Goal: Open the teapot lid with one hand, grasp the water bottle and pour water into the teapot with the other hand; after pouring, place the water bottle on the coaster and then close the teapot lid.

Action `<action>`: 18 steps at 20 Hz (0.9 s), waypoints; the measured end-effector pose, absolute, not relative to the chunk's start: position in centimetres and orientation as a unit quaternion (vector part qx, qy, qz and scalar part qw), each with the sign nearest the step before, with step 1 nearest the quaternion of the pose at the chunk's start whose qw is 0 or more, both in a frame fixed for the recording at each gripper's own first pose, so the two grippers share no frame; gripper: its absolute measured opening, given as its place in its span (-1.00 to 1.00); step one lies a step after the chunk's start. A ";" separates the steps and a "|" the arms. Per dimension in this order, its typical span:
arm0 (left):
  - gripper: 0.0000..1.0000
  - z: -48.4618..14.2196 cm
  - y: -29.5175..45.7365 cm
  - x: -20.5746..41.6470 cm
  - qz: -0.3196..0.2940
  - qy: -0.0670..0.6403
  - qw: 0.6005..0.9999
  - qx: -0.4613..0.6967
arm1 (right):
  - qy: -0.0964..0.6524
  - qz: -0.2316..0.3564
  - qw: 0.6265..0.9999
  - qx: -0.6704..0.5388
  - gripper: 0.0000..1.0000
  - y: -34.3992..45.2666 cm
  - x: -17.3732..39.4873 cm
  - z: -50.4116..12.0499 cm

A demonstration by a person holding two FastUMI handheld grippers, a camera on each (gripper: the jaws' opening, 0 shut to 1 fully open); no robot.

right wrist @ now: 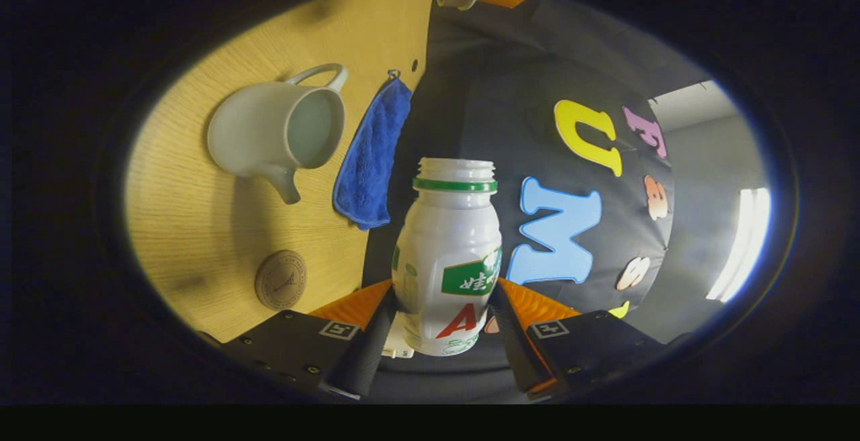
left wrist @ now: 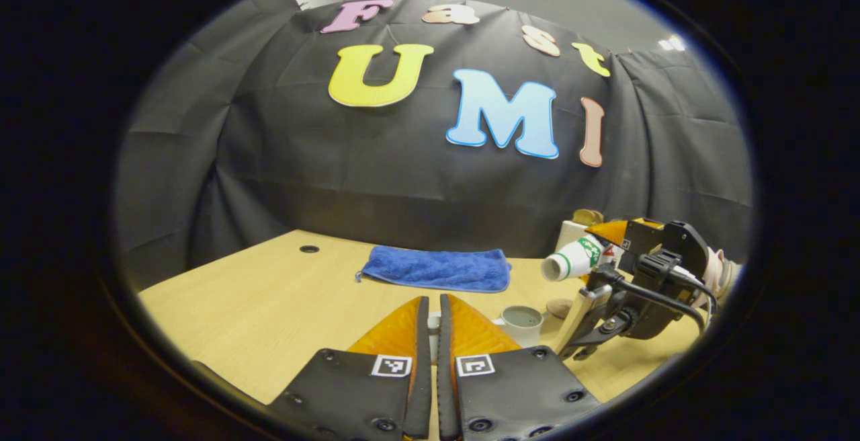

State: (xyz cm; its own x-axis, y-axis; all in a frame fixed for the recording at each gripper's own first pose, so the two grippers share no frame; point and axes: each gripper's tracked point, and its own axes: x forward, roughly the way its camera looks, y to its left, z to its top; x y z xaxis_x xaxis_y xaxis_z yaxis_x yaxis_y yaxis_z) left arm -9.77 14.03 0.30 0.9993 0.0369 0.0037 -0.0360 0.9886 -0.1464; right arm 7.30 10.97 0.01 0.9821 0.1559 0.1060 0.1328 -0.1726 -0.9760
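Note:
My right gripper [right wrist: 445, 296] is shut on the white water bottle [right wrist: 449, 253], which has a green neck ring and no cap. In the left gripper view the bottle [left wrist: 572, 258] lies tilted, its mouth pointing left, a little above and right of the white teapot [left wrist: 523, 323]. The teapot [right wrist: 282, 132] stands lidless on the wooden table, with water showing inside. My left gripper [left wrist: 432, 305] is shut on a small white piece, the teapot lid [right wrist: 457, 0], held just left of the pot. The round brown coaster [right wrist: 281, 279] lies near the spout side.
A folded blue cloth [left wrist: 437, 269] lies at the back of the wooden table [left wrist: 269, 306], beyond the teapot. A pale box [left wrist: 571, 229] stands behind the right gripper [left wrist: 625, 293]. A small round hole [left wrist: 309, 249] sits at the table's far left.

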 end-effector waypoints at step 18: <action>-0.79 -0.3 14.0 -9.6 0.016 0.005 0.997 -0.074 | -0.116 0.007 0.596 -0.795 0.54 11.1 8.2 2.3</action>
State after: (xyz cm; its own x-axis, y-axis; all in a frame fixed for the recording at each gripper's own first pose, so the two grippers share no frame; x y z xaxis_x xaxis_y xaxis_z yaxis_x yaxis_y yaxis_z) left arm -9.55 13.98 -0.28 0.9994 0.0314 -0.0120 -0.0328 0.9886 -0.1468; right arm 8.22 11.05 2.31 0.9731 0.1922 0.1268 0.1756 -0.2633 -0.9486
